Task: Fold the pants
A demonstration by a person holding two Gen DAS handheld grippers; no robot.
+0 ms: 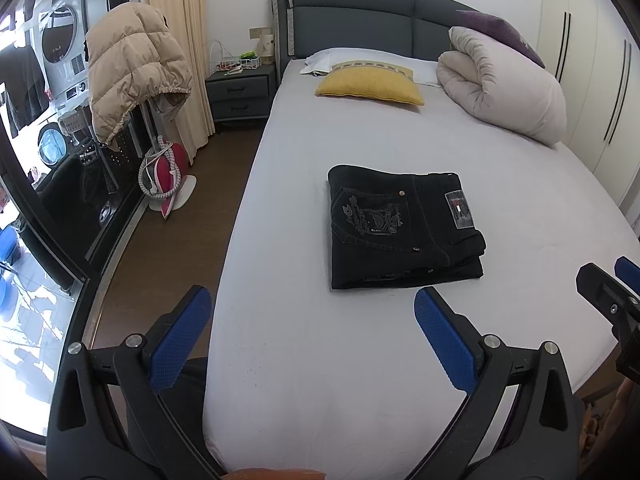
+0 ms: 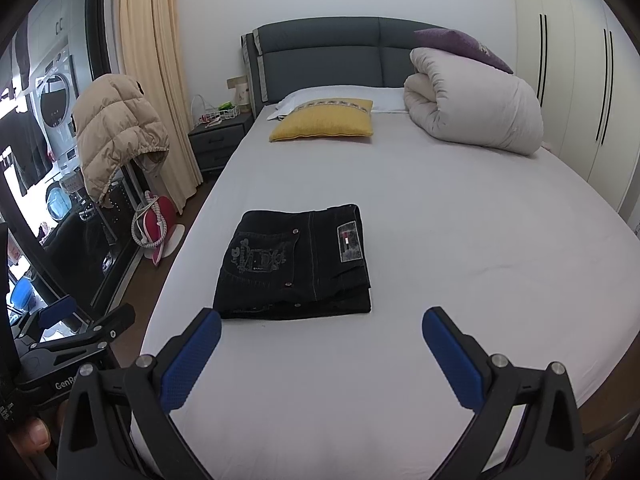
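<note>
Nearest, the left gripper (image 1: 312,312) and the right gripper (image 2: 322,330) both gape wide, holding nothing, over the bed's (image 2: 460,248) near edge. Just beyond them the black pants (image 1: 404,228) lie folded on the sheet. Farther back sit a yellow pillow (image 2: 324,122) and a rolled duvet (image 2: 476,100).

Pants (image 1: 404,228) of matt black denim; bed sheet (image 1: 360,360) smooth pale cloth.
</note>
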